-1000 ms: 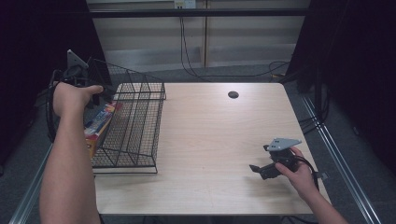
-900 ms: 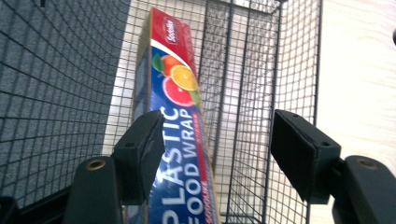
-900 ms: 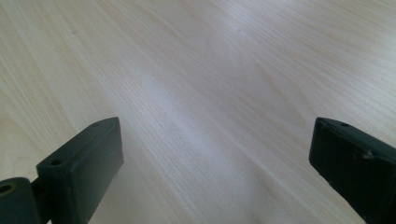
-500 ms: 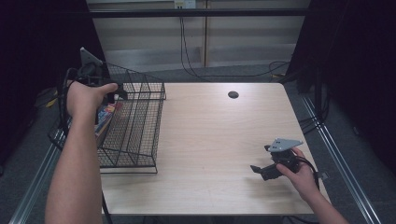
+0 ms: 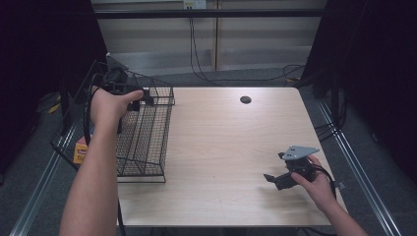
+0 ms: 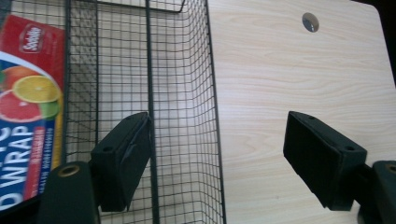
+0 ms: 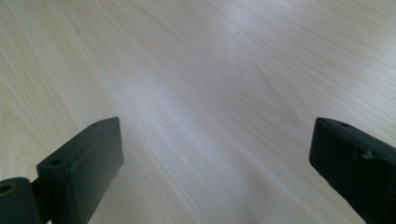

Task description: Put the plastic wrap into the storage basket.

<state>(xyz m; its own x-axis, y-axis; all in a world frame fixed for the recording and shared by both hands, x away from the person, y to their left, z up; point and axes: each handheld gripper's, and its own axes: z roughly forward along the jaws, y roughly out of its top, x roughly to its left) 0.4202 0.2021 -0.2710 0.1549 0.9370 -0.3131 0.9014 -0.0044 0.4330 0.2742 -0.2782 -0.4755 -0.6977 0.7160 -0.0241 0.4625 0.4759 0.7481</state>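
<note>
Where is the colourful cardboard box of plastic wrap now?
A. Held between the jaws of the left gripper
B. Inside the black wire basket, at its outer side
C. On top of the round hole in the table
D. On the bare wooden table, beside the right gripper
B: the left gripper view shows the box of plastic wrap behind the mesh of the black wire basket, while the left gripper is open and holds nothing.

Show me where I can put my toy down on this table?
Bare wood runs from the wire basket across to the right gripper, up to the round hole. The left edge is crowded: basket, wrap box, left gripper.
</note>
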